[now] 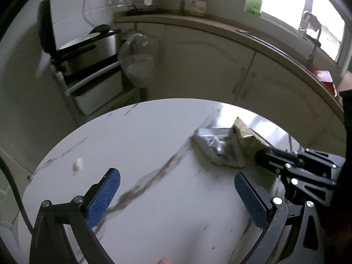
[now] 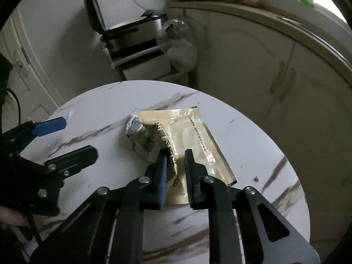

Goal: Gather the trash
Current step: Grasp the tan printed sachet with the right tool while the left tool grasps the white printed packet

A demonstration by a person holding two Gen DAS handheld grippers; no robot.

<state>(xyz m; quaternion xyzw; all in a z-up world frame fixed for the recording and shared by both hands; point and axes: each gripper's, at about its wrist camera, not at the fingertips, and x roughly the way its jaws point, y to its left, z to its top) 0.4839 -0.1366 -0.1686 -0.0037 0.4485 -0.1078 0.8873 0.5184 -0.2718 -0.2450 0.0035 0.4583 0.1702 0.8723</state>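
Note:
A beige snack wrapper [image 2: 193, 136] lies on the round marble table [image 2: 253, 145]. My right gripper [image 2: 176, 154] is shut on the wrapper's near edge. A crumpled silver wrapper [image 2: 138, 134] lies just left of it, touching it. In the left wrist view the silver wrapper [image 1: 214, 148] and the beige wrapper [image 1: 244, 129] lie right of centre, with the right gripper's fingers [image 1: 272, 157] on them. My left gripper [image 1: 177, 180] is open and empty above the table [image 1: 143, 136], to the left of the wrappers. A small white scrap [image 1: 77, 165] lies near the table's left edge.
Beyond the table stand a rack with an open-lidded steel cooker [image 1: 88, 46], a filled clear plastic bag [image 1: 138, 59] and cream cabinets [image 1: 220, 66] under a counter. A window [image 1: 308, 11] is at the upper right.

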